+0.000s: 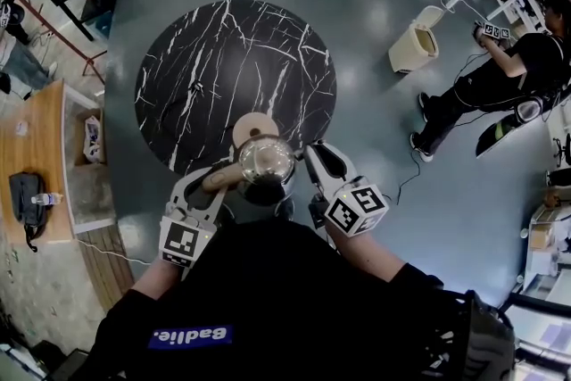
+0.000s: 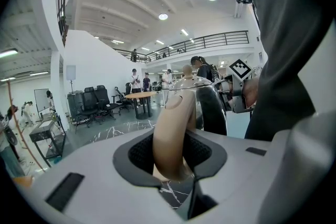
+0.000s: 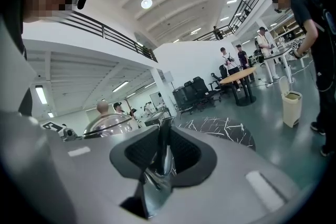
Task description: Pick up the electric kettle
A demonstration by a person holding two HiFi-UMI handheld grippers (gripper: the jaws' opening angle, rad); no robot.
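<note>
Above near table edge: shiny steel electric kettle (image 1: 266,161) hangs between both grippers, clear of its round beige base (image 1: 254,126) on the black marble round table (image 1: 205,58), I reckon.
L gripper (image 2: 170,155): jaws part-closed, clamped on the kettle's curved beige handle (image 2: 170,120).
R gripper (image 3: 163,160): jaws narrow, pinching a thin shiny metal edge (image 3: 164,150) — the spout, I think.
Risk: R pinch on slick metal slips — kettle swings on the handle, tips fwd, maybe drops.
</note>
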